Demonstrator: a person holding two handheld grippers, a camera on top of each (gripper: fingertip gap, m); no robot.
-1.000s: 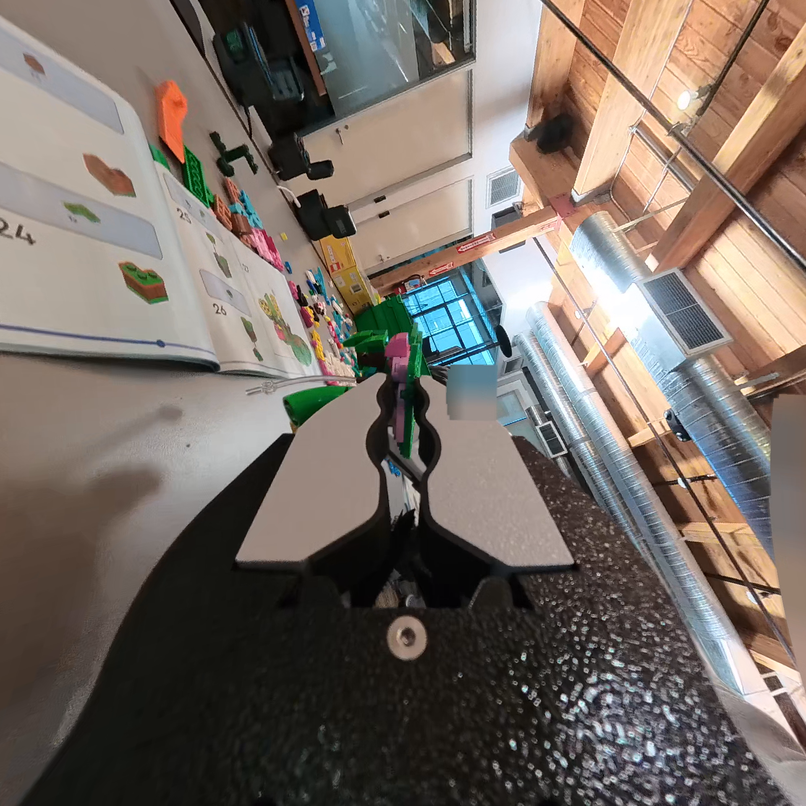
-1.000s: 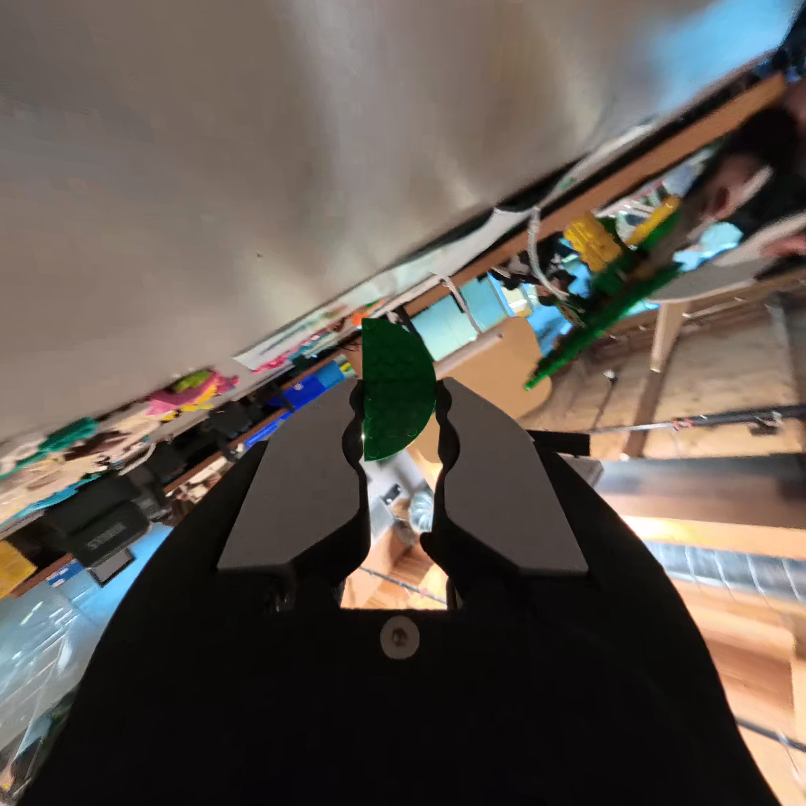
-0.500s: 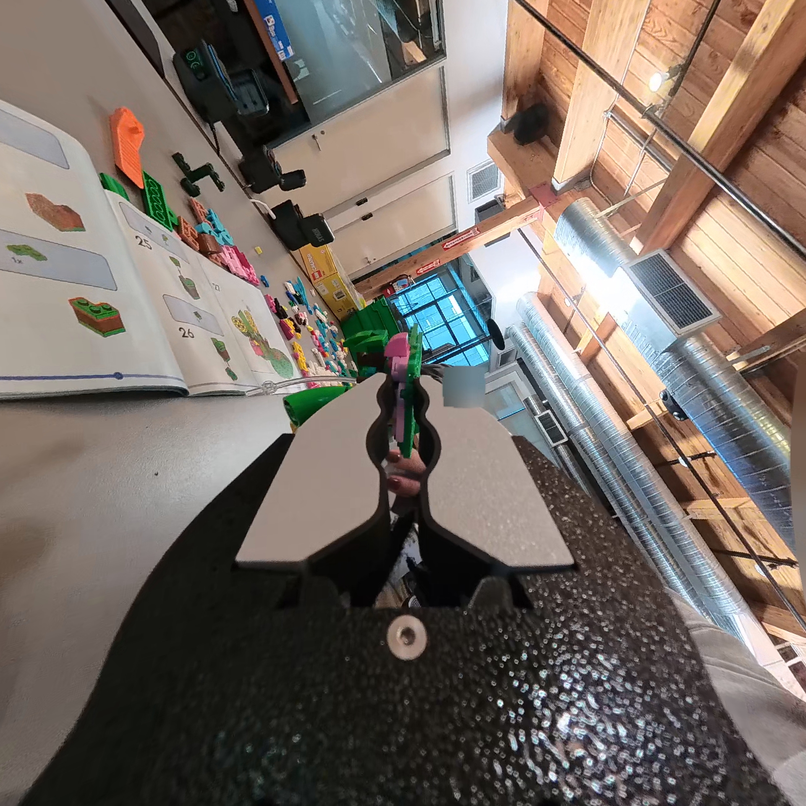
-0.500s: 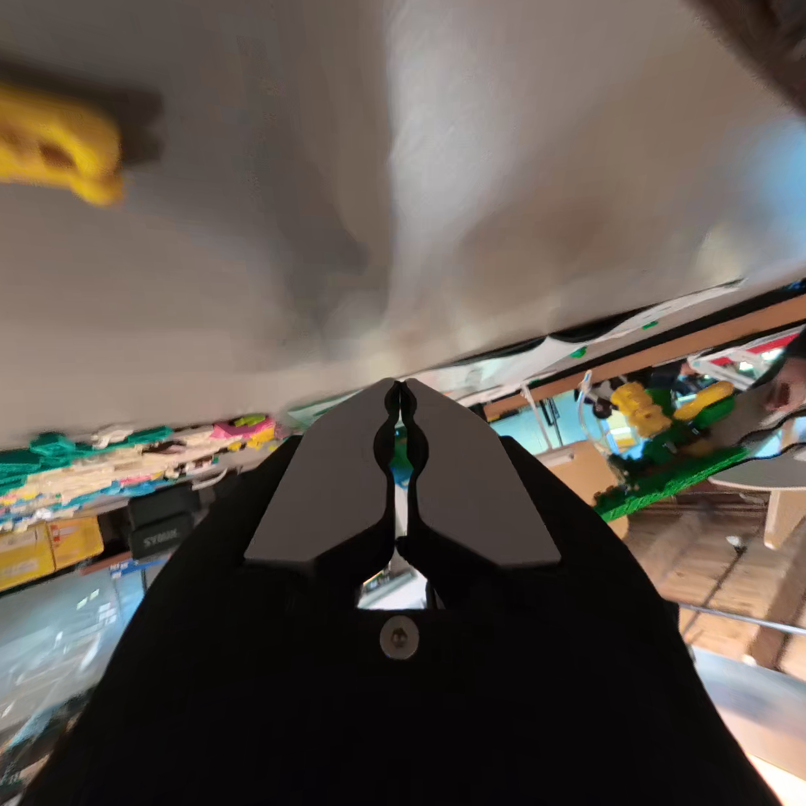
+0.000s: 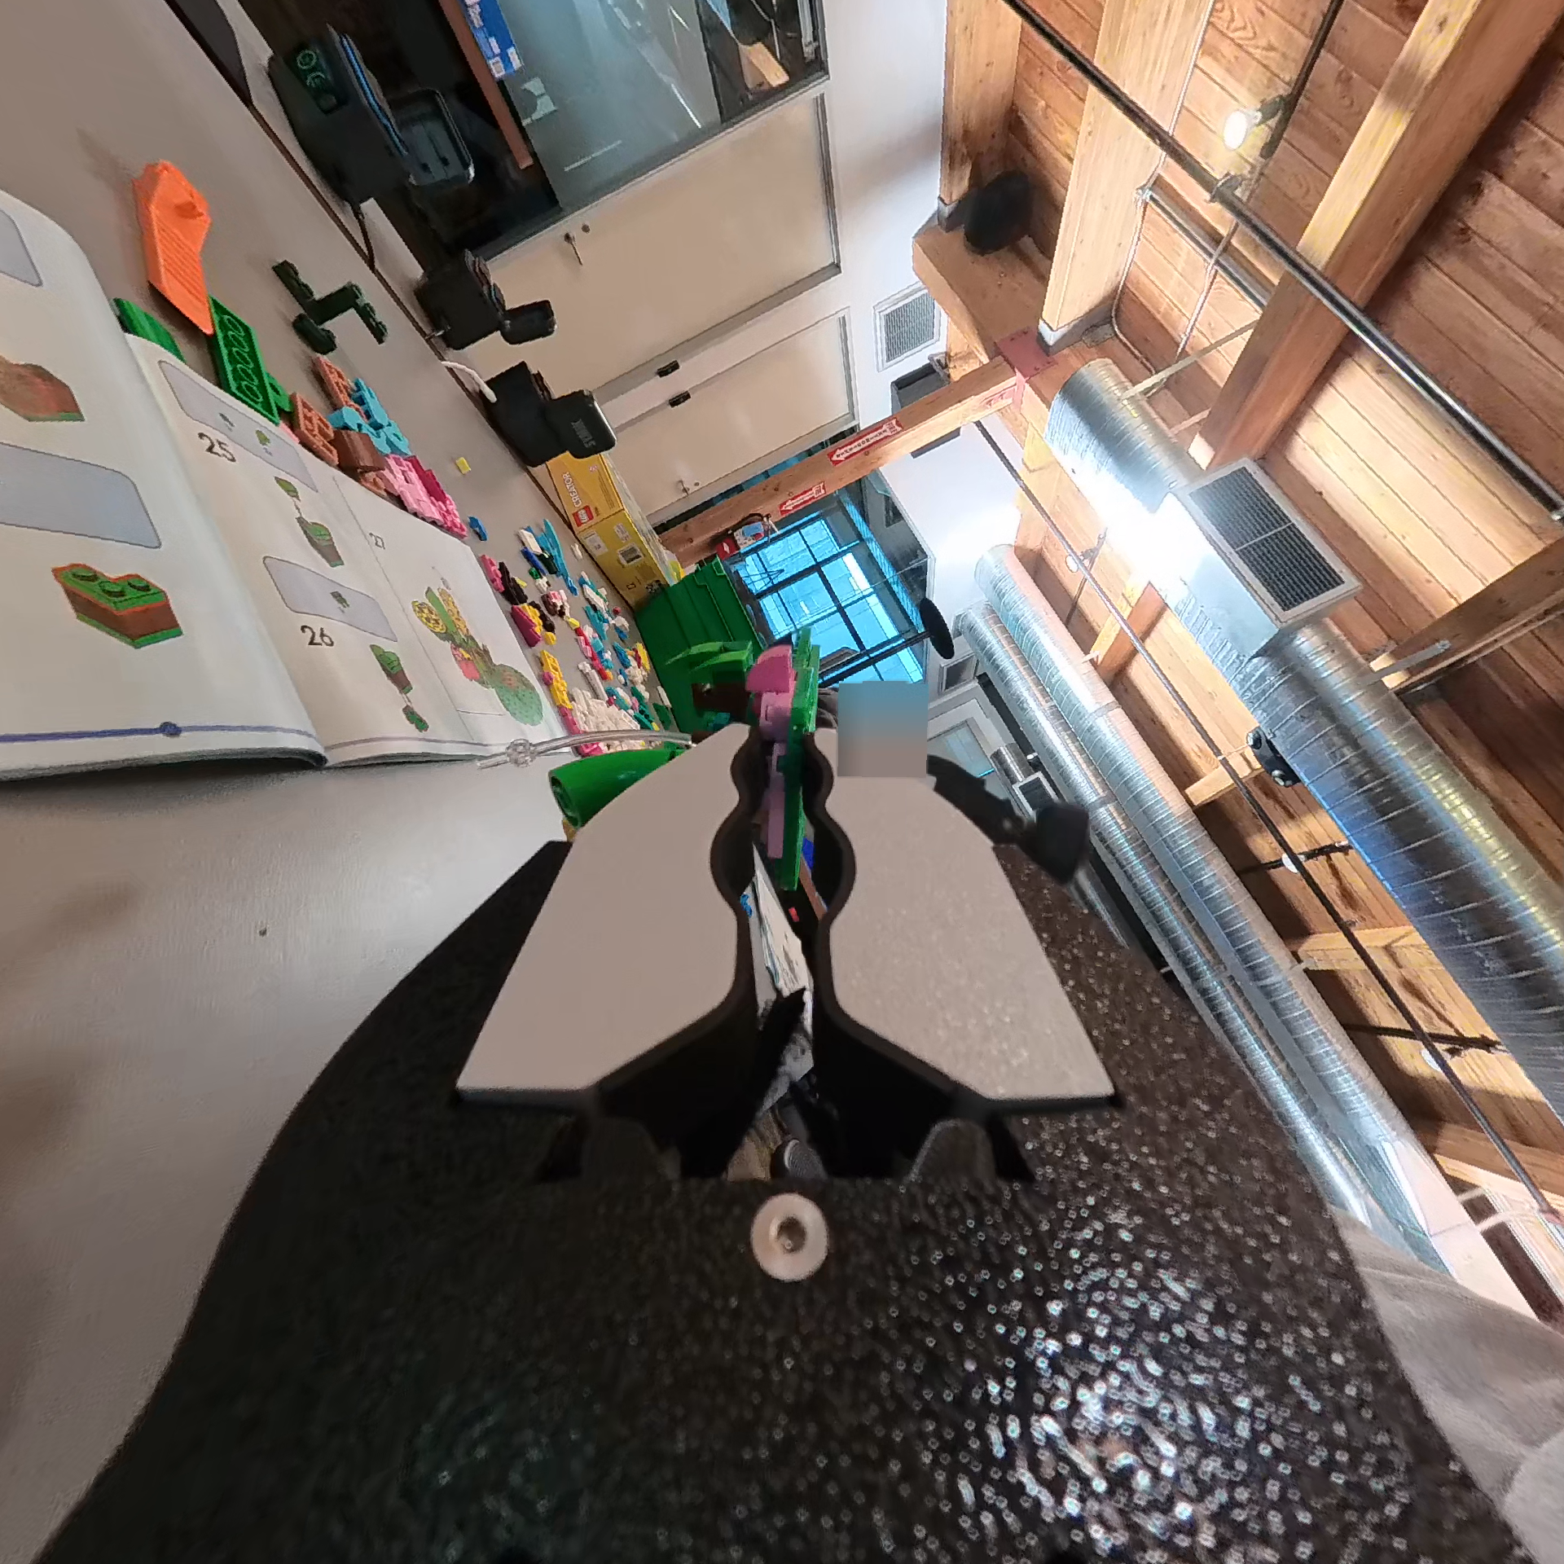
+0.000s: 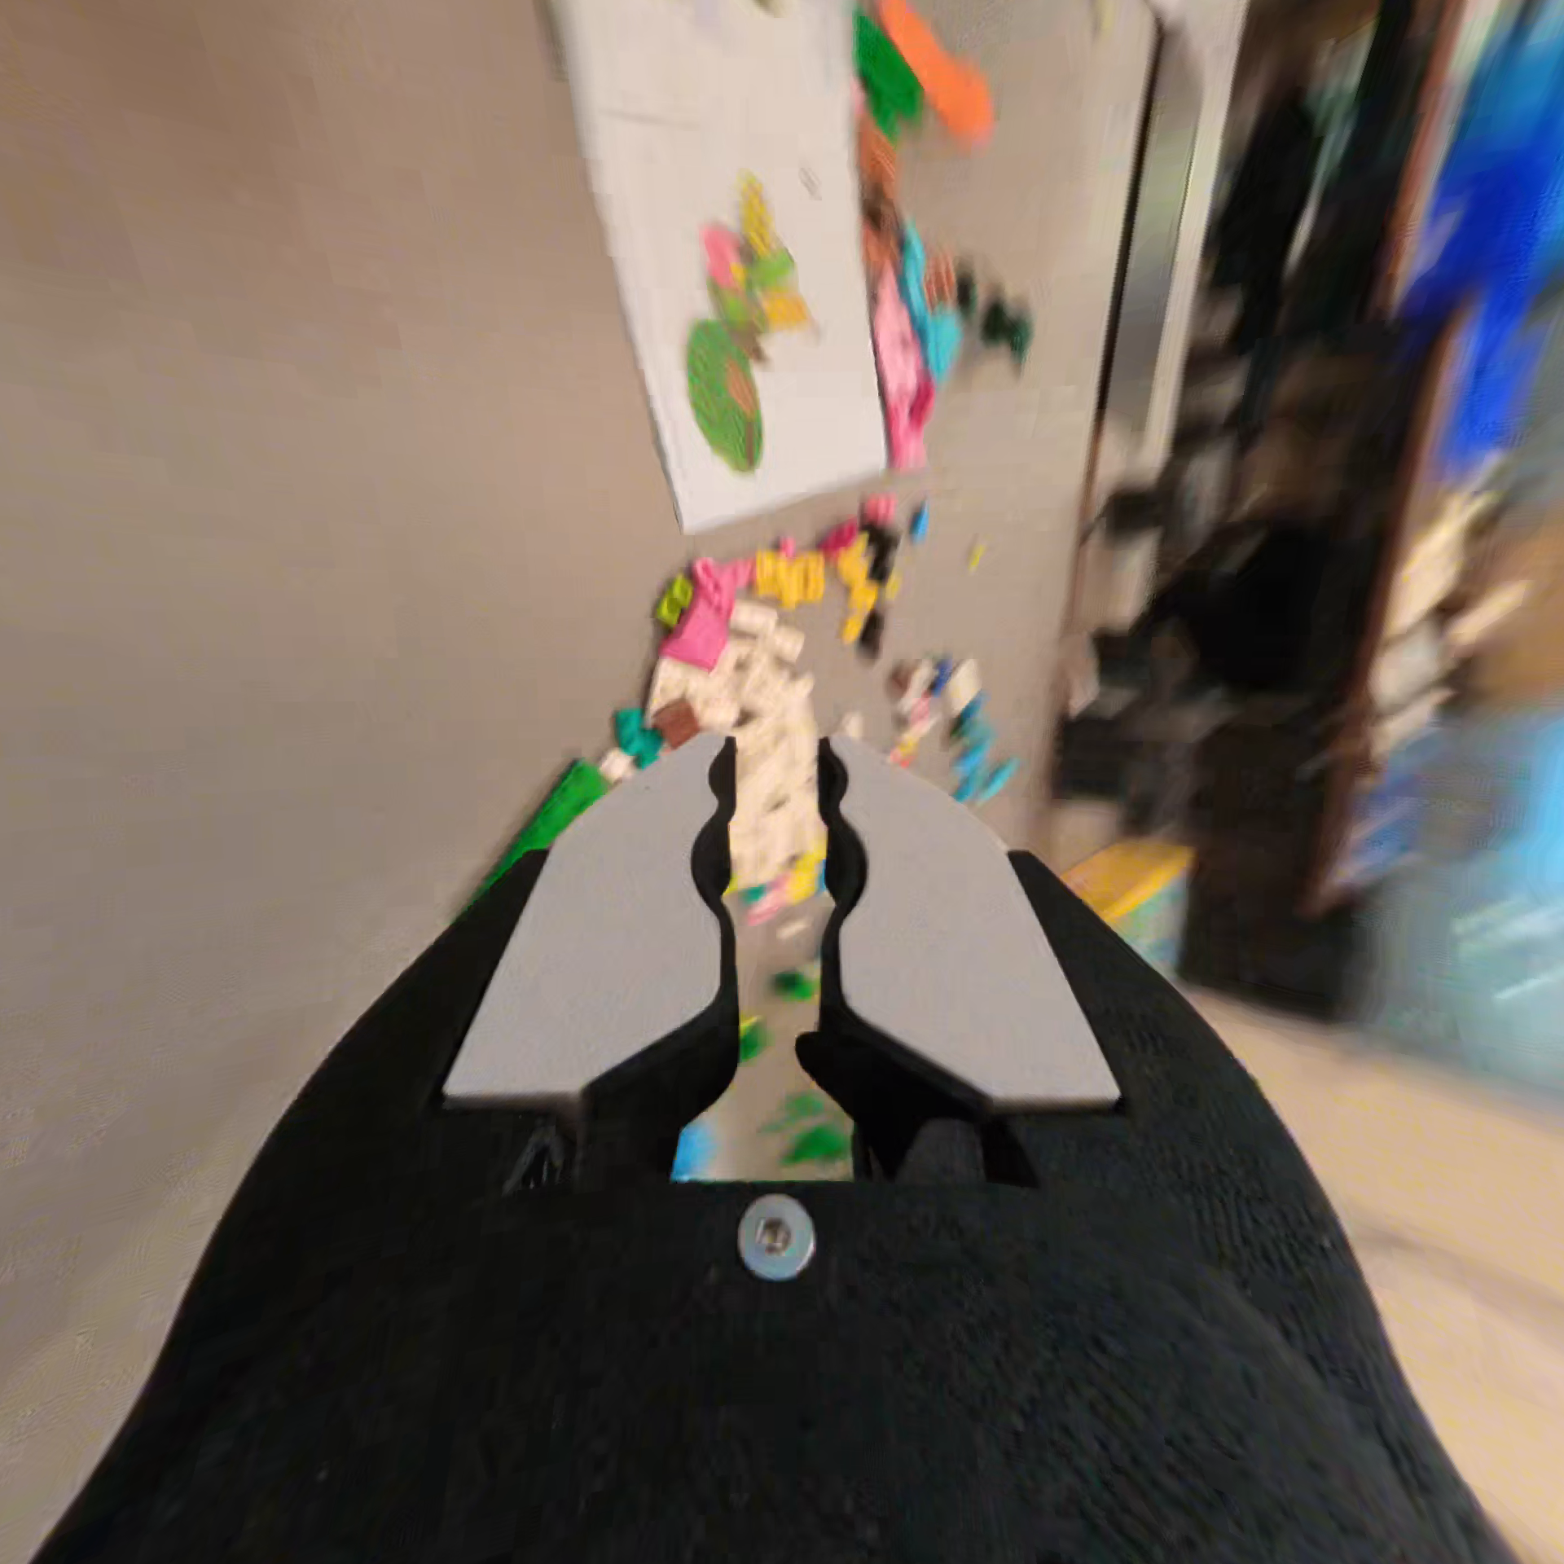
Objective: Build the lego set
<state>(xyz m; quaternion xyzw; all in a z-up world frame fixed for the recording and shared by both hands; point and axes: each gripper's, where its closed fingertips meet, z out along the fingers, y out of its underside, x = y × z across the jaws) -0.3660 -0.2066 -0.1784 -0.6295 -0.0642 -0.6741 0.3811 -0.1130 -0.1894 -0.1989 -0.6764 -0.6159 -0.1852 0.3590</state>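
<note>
Green plastic bin lies at the far end of the grey tabletop; its contents can't be made out. A yellow cardboard box sits behind it against the white wall. Tabletop also carries an open building-instruction booklet, an orange ribbed plastic brick separator, and loose small bricks in pink, teal, yellow and white spread along the booklet's far edge. Room: timber-plank ceiling, silver ducting, a blue-lit window. Left gripper is clamped on a flat green plate with pink bricks stuck to one face, held edge-on above the table, both pads against it. Right gripper, view motion-blurred, has its jaws parted and bare, hanging over the pile of white bricks beside the booklet.
</note>
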